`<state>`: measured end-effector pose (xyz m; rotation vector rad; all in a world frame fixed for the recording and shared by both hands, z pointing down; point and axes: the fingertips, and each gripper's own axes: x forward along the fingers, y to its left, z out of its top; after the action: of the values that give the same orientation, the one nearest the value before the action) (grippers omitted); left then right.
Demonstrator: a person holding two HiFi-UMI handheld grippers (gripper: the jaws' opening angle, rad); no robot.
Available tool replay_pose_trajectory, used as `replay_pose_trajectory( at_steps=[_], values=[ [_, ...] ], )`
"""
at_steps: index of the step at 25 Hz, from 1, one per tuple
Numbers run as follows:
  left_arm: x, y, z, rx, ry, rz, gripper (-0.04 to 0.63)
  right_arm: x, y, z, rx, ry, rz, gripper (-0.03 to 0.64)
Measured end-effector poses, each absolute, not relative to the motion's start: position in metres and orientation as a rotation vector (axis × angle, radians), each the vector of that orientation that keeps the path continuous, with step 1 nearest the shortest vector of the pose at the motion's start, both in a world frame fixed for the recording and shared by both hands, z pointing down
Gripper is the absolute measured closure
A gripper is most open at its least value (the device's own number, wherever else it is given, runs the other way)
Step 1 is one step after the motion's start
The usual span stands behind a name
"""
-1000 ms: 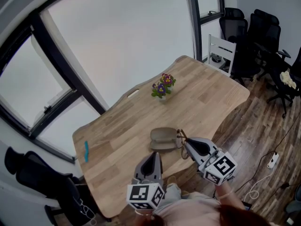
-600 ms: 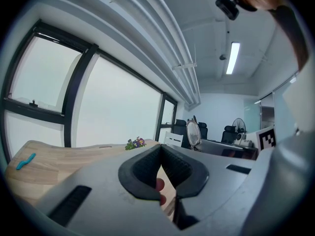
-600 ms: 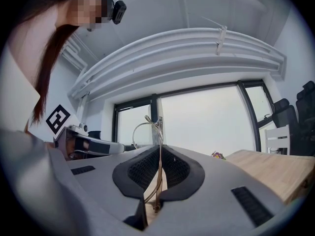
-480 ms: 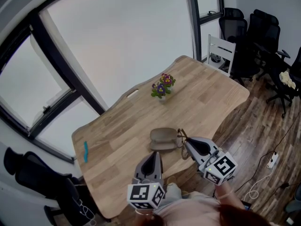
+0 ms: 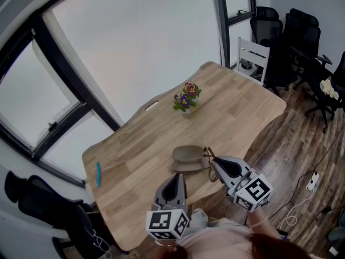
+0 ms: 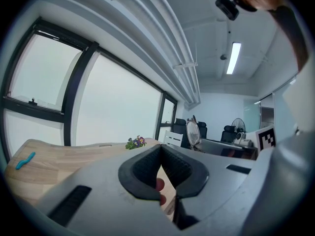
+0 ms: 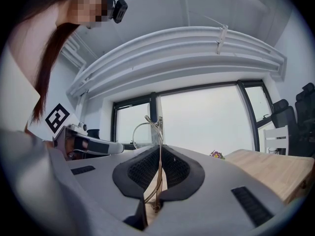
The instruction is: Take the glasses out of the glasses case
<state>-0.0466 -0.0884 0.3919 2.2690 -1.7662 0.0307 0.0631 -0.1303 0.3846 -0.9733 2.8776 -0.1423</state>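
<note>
The grey-brown glasses case (image 5: 187, 158) lies near the front edge of the wooden table (image 5: 237, 109). Just right of it, thin gold-rimmed glasses (image 5: 207, 156) stand out of the case, pinched by my right gripper (image 5: 212, 164). In the right gripper view the glasses (image 7: 155, 132) stick up edge-on between the shut pads (image 7: 173, 167). My left gripper (image 5: 176, 177) hovers just in front of the case, apart from it. Its pads (image 6: 147, 165) meet at the tip with nothing between them. The left gripper view also catches a lens of the glasses (image 6: 192, 132).
A small pot of flowers (image 5: 186, 102) stands mid-table behind the case. A blue object (image 5: 98, 173) lies near the left end, a small white piece (image 5: 152, 107) by the far edge. A white chair (image 5: 253, 58) and black office chairs (image 5: 294, 42) stand at the right.
</note>
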Motion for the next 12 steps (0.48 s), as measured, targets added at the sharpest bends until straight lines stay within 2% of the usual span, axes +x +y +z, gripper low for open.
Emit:
replay_pose_trajectory(
  at_steps=[12],
  values=[
    [-0.062, -0.102, 0.391, 2.275, -1.759, 0.018, 0.594, 0.048, -0.141, 0.388, -1.006, 2.908, -0.125, 0.604]
  ],
)
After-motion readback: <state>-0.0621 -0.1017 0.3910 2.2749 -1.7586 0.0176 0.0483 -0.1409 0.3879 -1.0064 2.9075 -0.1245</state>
